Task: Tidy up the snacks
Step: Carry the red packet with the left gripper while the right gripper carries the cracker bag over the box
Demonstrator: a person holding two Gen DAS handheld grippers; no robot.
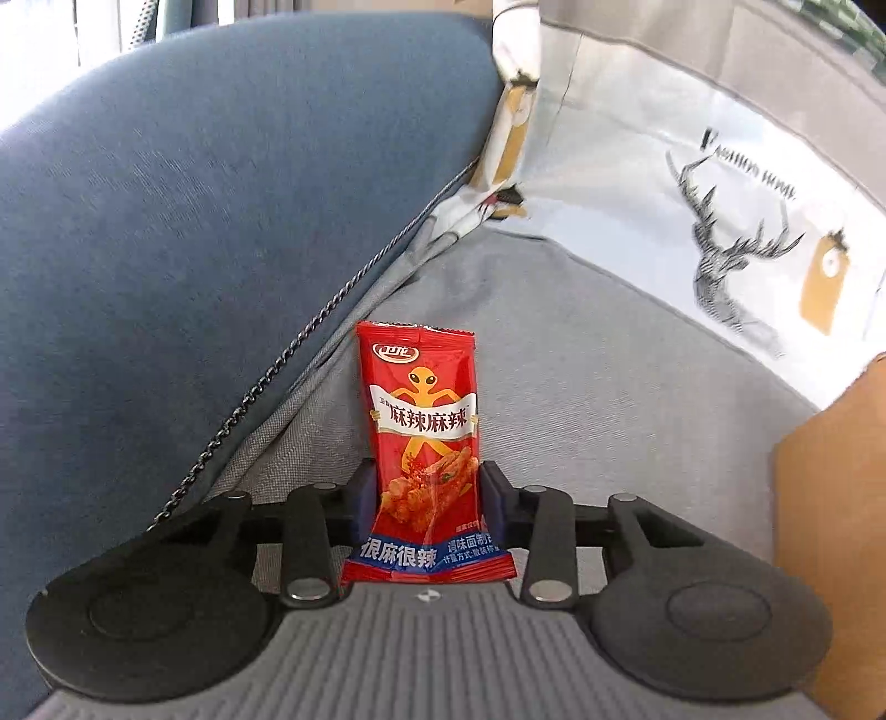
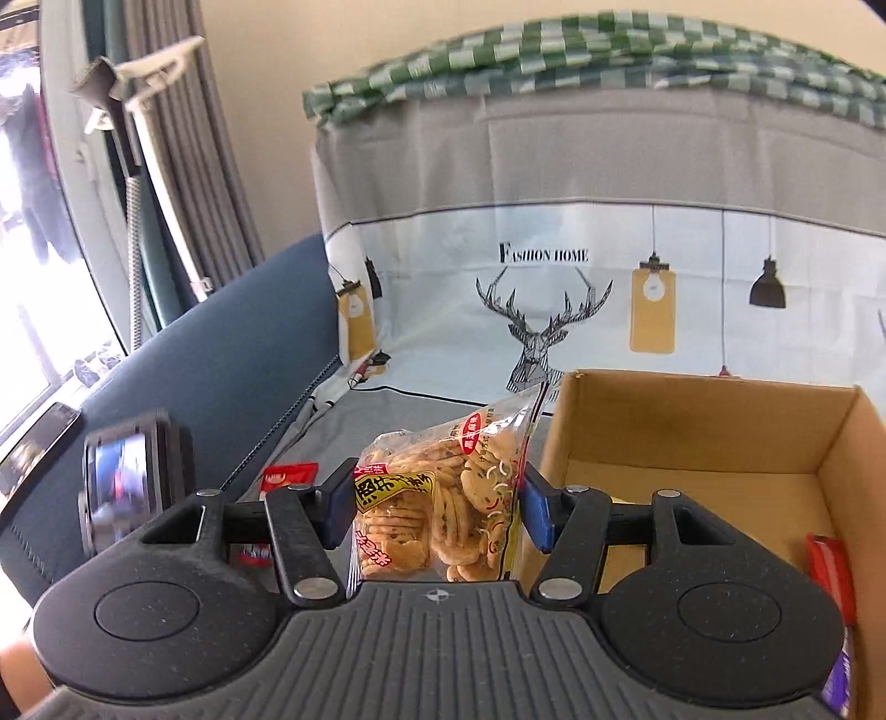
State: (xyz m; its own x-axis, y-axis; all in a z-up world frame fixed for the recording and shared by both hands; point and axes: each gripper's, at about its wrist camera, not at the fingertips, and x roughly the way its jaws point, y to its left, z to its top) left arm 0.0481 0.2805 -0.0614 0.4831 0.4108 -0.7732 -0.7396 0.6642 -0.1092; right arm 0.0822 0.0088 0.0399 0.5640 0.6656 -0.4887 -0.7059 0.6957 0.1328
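Observation:
My left gripper (image 1: 429,493) is shut on a red spicy snack packet (image 1: 423,421), which stands upright between the blue pads above the grey sofa seat (image 1: 581,360). My right gripper (image 2: 437,501) is shut on a clear bag of small round crackers (image 2: 443,498), held just left of an open cardboard box (image 2: 692,432). A red packet (image 2: 828,559) lies inside the box at its right wall. The left gripper with its red packet (image 2: 290,476) shows at the lower left of the right wrist view.
A blue sofa armrest (image 1: 194,221) rises on the left. A deer-print cover (image 2: 554,310) hangs over the sofa back, with a green checked cloth (image 2: 609,50) on top. The box edge (image 1: 830,498) shows at the right in the left wrist view. A window and curtains are far left.

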